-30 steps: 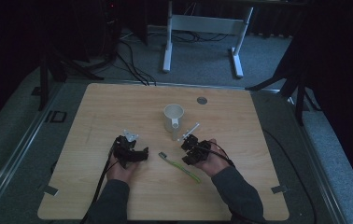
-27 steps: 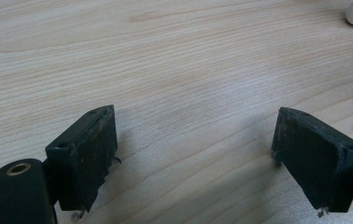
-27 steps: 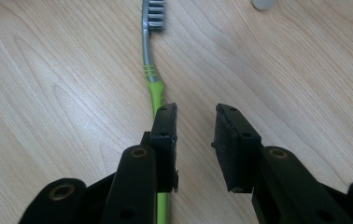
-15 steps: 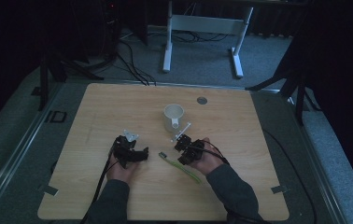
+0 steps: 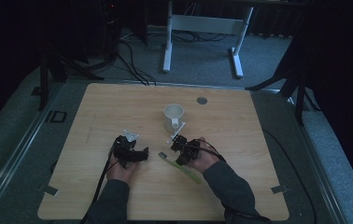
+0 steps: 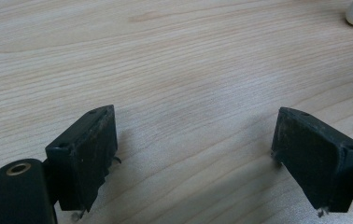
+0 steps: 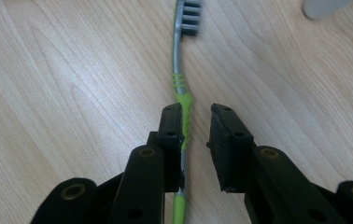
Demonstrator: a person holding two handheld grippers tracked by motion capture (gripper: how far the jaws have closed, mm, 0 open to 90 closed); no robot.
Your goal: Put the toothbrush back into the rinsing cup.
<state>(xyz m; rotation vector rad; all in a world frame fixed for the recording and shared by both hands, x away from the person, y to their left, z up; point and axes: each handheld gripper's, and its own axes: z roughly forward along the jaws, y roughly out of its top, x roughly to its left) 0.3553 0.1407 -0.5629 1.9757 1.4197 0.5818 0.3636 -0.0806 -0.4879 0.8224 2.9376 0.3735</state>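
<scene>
1 toothbrush point(image 7: 182, 100) between right gripper's point(image 7: 196, 140) closing, not-yet-gripping jaws; left gripper point(image 6: 193, 158) wide, empty; 1 mug point(image 5: 173, 116)

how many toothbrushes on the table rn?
1. A green toothbrush lies flat on the table, near the person's side, between the fingers of the right gripper, which have just been closing on its handle. The white mug shows none inside, though its interior is dim.

On my high view, a white mug point(image 5: 172, 116) stands upright near desk point(image 5: 118, 107) center; a grey disc point(image 5: 202, 100) lies at its 2 o'clock.
</scene>
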